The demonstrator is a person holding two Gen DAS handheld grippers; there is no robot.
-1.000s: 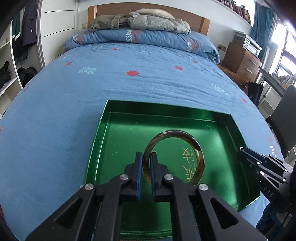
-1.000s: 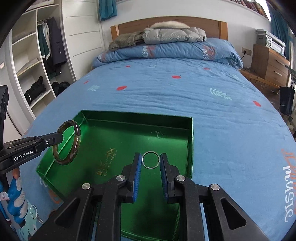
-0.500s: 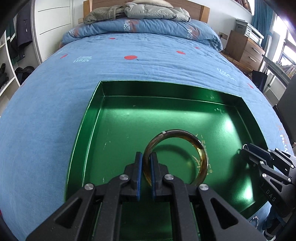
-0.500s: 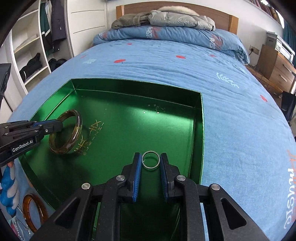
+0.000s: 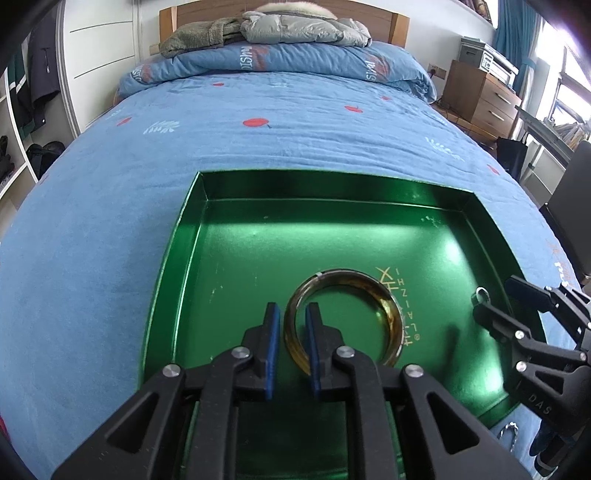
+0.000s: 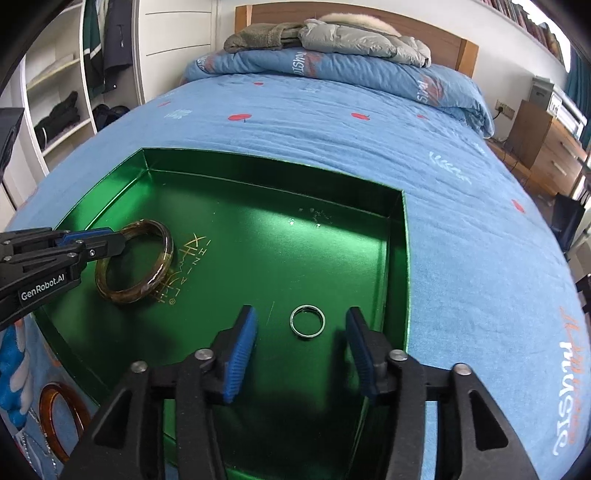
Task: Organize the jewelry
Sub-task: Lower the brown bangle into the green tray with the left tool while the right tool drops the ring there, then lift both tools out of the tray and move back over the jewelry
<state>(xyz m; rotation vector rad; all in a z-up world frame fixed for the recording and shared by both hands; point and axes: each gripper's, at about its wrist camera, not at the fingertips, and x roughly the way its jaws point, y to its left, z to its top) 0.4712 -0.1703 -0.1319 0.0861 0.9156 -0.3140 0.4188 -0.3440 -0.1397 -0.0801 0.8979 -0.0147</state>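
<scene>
A green tray [image 5: 192, 206] [image 6: 397, 258] lies on the blue bed. A brown amber bangle [image 5: 384, 295] [image 6: 162, 254] lies flat on the tray floor. My left gripper [image 5: 293, 325] [image 6: 110, 236] is open, its pads loosely astride the bangle's rim. A small silver ring [image 6: 307, 321] [image 5: 482, 293] lies on the tray floor between the spread pads of my open right gripper [image 6: 301, 332] [image 5: 491, 299], apart from both.
A second orange-brown bangle [image 6: 61, 417] and a thin chain lie on the bedspread left of the tray. A silver piece [image 5: 508, 434] lies off the tray's near right corner. Folded duvet and jackets [image 5: 306, 33] at the headboard, a wooden dresser [image 5: 480, 96] at right.
Both grippers lowered into the tray and opened. The bangle now lies flat on the tray floor. The ring has dropped from the right gripper's pads onto the tray.
</scene>
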